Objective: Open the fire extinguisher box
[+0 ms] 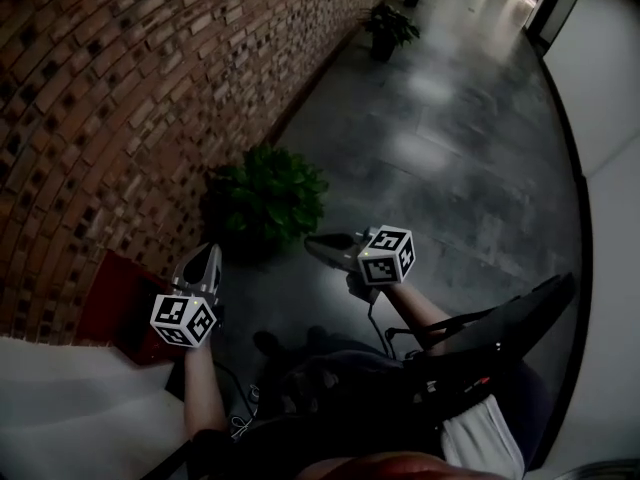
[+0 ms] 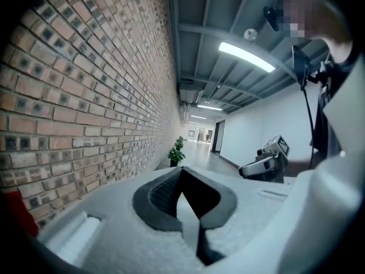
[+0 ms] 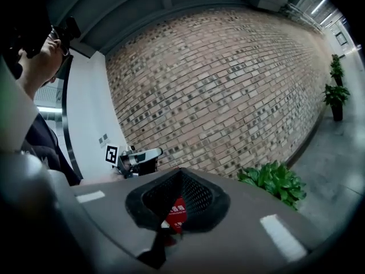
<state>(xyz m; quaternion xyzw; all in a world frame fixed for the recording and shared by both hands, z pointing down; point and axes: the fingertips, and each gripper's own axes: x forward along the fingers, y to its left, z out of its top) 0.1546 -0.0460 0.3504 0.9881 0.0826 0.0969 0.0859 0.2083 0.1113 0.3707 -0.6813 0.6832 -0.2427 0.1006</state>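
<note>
Brick wall [image 1: 120,98] fills left side. Red fire extinguisher box [image 1: 115,303] sits low against wall, far lower left. Left gripper [image 1: 207,258] hangs just right of box, not touching it; jaws pressed together, nothing between. Potted plant [image 1: 268,200] stands by wall beyond, between both grippers. Right gripper [image 1: 315,243] is right of plant, tips aimed left toward wall; jaws together, empty, red of box showing beyond them in right gripper view. Grey floor [image 1: 470,148] runs right to white wall [image 1: 620,78].
</note>
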